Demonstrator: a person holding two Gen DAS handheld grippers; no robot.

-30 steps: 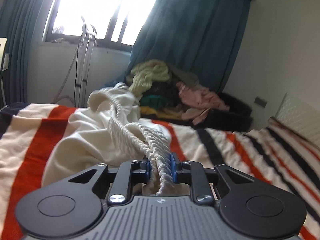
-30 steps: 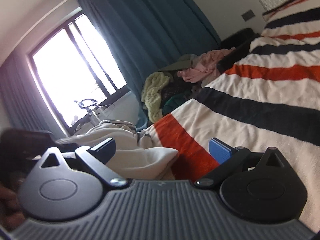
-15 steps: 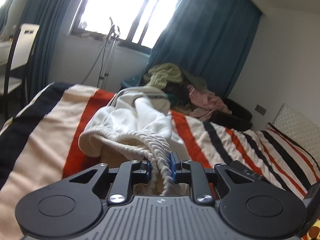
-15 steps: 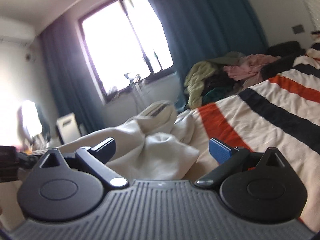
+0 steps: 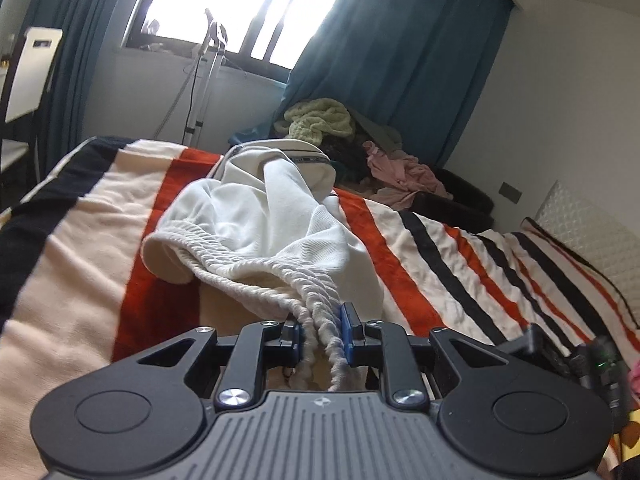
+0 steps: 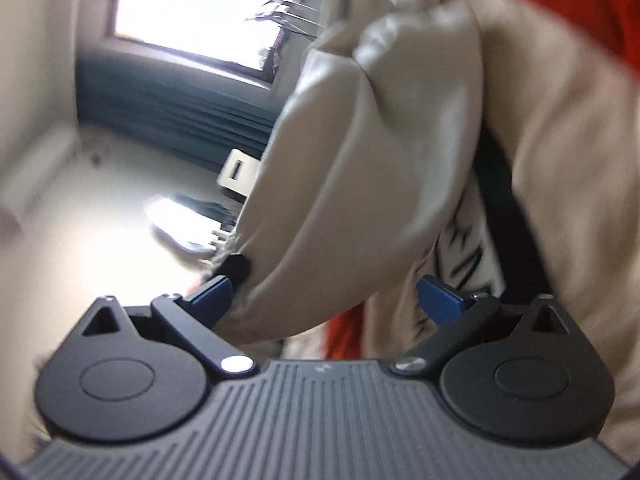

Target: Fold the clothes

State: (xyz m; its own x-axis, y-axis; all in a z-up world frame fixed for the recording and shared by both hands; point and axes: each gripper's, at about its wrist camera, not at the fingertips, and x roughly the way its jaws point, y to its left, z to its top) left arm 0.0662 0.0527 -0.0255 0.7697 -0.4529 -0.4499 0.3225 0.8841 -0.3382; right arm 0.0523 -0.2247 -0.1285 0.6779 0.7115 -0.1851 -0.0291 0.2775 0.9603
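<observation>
Left wrist view: left tongs point(image 5: 323, 334) are seen clenched on the ribbed hem of a white sweatshirt point(image 5: 256, 224), which is bunched on the striped blanket point(image 5: 420, 264) of the bed. Shown only here: a laundry pile point(image 5: 344, 136) by the teal curtain point(image 5: 396, 60), the window point(image 5: 240, 4), and a quilted pillow point(image 5: 588, 232) at right.

Right wrist view is blurred and rolled hard, w/ the window tipped sideways. Right tongs point(image 6: 326, 298) are spread wide, nothing gripped; a fold of the sweatshirt point(image 6: 360, 168) hangs between and past the pads point(image 6: 438, 300).

Vs. 1 s earlier: the garment is seen pulled toward the near side of the bed, more blanket exposed around it; the right view was near upright then, w/ the fabric lying further off.
</observation>
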